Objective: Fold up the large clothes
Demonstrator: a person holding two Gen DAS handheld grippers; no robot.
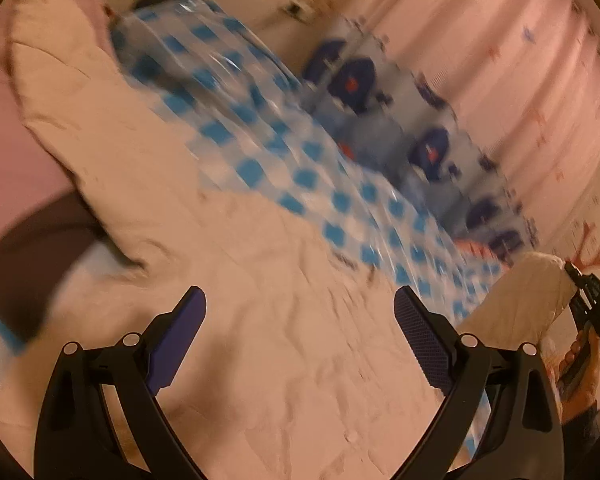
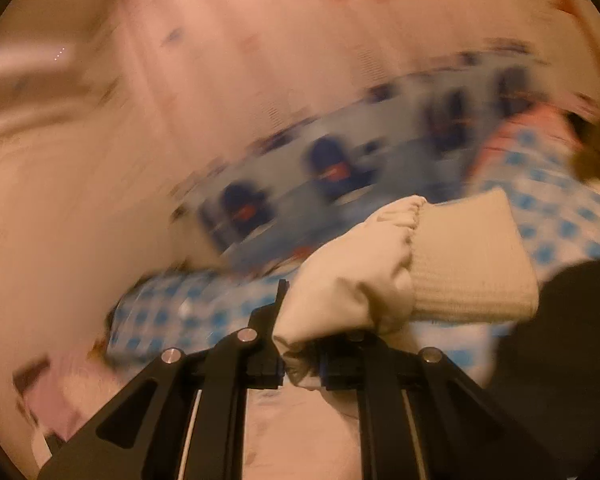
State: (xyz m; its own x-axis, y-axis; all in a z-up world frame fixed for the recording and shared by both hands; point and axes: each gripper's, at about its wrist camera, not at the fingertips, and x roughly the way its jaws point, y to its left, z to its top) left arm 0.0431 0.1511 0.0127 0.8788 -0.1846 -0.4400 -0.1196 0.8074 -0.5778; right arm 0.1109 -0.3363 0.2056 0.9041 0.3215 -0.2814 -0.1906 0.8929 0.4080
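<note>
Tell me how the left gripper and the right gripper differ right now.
The left gripper stands open, its jaws spread wide; the right gripper is shut. The left gripper holds nothing and hovers over the cream jacket; the right gripper clamps the jacket's sleeve near its ribbed cuff. Both are black two-finger grippers working the same jacket on the blue-checked bedding.

A home bedroom, most likely: across the middle of the left wrist frame lies a blue-and-white checked bedsheet [image 1: 300, 176]. A printed pillow [image 1: 400, 112] sits beyond it, and pale patterned curtains [image 1: 520, 60] fill the upper right, though blurred.
</note>
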